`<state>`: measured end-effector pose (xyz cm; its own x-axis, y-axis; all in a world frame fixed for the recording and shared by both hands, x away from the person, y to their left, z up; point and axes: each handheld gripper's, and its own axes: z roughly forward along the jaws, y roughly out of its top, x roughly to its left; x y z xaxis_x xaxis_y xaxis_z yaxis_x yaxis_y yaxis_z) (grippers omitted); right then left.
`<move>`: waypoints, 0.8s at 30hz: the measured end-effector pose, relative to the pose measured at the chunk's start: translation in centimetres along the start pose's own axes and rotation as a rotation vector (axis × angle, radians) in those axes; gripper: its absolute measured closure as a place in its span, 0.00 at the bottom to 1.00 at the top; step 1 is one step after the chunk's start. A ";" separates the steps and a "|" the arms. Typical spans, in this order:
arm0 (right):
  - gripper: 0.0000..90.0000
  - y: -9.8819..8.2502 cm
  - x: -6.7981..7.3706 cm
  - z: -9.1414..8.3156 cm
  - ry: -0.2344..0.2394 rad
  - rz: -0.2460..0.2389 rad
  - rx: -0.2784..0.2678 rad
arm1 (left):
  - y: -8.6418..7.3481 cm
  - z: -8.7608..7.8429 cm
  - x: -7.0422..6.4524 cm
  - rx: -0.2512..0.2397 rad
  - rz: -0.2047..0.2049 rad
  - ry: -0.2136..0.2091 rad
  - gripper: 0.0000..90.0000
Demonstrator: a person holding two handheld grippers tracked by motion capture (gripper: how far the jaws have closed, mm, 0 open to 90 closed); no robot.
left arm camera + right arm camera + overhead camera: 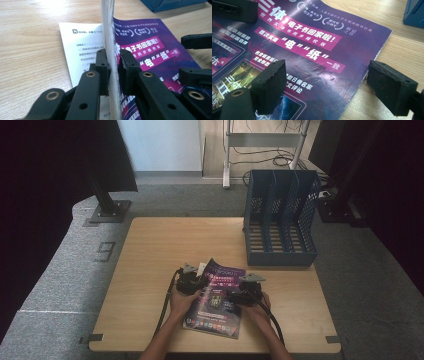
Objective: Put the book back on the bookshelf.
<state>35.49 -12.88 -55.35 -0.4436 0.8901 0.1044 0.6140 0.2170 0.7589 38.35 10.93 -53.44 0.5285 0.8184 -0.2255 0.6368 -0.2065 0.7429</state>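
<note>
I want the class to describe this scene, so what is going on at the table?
A person works at a wooden table with tongs in each hand. The left tongs are shut on the lifted edge of a purple magazine, over a white printed sheet. The right tongs stand open over the magazine's other edge. A blue file rack stands at the far right.

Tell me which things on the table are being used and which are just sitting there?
Being used:
- purple magazine, its cover edge pinched by the left gripper
- right gripper, fingers open over the magazine's right edge

Just sitting there:
- blue file rack, standing apart
- wooden table
</note>
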 end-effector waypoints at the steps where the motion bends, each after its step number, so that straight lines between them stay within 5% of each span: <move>1: 0.17 0.0 0.0 0.0 0.000 0.000 0.000 | 0.0 0.0 0.0 0.004 -0.005 -0.003 0.88; 10: 0.17 0.0 0.0 0.0 0.000 -0.001 0.000 | -0.1 0.5 0.3 0.049 -0.013 -0.027 0.76; 24: 0.17 0.0 0.0 0.0 0.002 0.000 0.000 | 0.0 -0.1 0.2 0.004 -0.006 -0.067 0.91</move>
<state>35.50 -12.90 -55.35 -0.4448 0.8894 0.1050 0.6139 0.2174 0.7589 38.37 11.12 -53.46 0.5609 0.7820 -0.2718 0.6424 -0.2040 0.7387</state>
